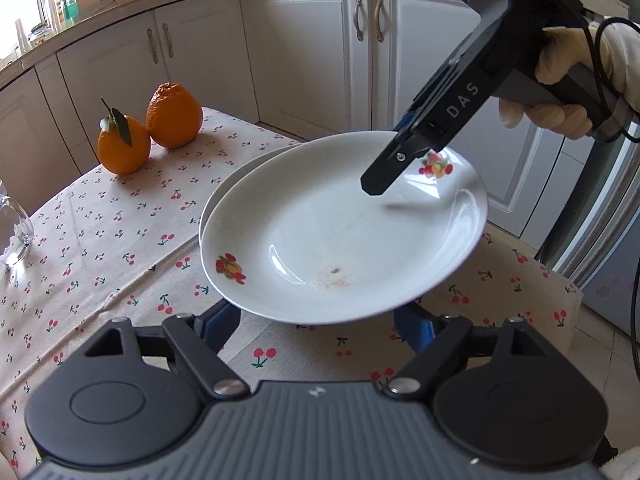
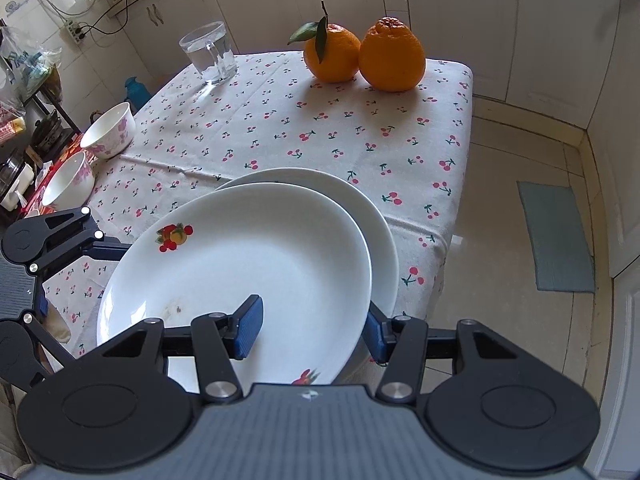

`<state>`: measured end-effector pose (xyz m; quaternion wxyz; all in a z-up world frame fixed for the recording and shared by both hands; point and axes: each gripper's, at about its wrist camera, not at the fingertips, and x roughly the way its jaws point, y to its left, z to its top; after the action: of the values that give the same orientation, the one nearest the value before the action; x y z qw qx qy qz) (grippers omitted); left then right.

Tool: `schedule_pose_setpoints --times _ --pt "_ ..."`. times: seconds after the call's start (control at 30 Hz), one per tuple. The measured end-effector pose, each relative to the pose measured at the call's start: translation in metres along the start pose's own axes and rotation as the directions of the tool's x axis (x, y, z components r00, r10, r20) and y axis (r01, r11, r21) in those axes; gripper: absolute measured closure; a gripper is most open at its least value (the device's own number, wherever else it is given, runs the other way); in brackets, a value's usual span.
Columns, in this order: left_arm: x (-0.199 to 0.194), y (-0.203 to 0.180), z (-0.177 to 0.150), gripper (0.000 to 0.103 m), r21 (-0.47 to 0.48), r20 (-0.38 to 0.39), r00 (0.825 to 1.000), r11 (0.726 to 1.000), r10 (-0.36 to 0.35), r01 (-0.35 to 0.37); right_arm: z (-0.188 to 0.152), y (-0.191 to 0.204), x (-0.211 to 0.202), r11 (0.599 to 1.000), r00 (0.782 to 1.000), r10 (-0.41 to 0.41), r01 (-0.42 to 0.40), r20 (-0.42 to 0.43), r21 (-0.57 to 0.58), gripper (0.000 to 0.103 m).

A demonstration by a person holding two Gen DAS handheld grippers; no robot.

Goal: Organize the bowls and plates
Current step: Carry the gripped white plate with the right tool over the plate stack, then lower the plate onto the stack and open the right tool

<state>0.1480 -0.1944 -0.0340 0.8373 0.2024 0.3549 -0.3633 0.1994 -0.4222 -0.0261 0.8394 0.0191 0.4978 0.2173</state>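
Note:
A white plate with fruit decals (image 1: 340, 224) (image 2: 248, 272) lies on top of a second white plate (image 1: 240, 172) (image 2: 380, 232) on the cherry-print tablecloth. My right gripper (image 2: 312, 332) is open, one blue finger over the top plate's inside and the other outside the rim; it also shows in the left wrist view (image 1: 384, 176). My left gripper (image 1: 316, 324) is open, its blue fingers spread under the plate's near edge. Two white bowls with pink flowers (image 2: 110, 132) (image 2: 70, 180) sit at the table's left edge.
Two oranges (image 1: 148, 128) (image 2: 364, 56) and a glass mug of water (image 2: 210, 54) stand at the far end of the table (image 2: 280, 128). White cabinets (image 1: 312, 48) run behind. The table's right edge drops to a tiled floor with a mat (image 2: 554, 236).

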Motion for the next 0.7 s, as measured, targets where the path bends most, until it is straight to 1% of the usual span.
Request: schedule_pose_setpoints --times 0.33,0.7 --pt "0.0 0.004 -0.002 0.018 -0.006 0.005 1.0 1.0 -0.021 0.021 -0.005 0.001 -0.008 1.0 1.0 -0.015 0.015 0.007 0.009 0.044" --pt "-0.002 0.003 -0.001 0.018 0.001 0.019 0.999 1.0 -0.027 0.027 -0.008 0.012 -0.011 0.997 0.997 -0.073 0.073 0.003 0.006 0.041"
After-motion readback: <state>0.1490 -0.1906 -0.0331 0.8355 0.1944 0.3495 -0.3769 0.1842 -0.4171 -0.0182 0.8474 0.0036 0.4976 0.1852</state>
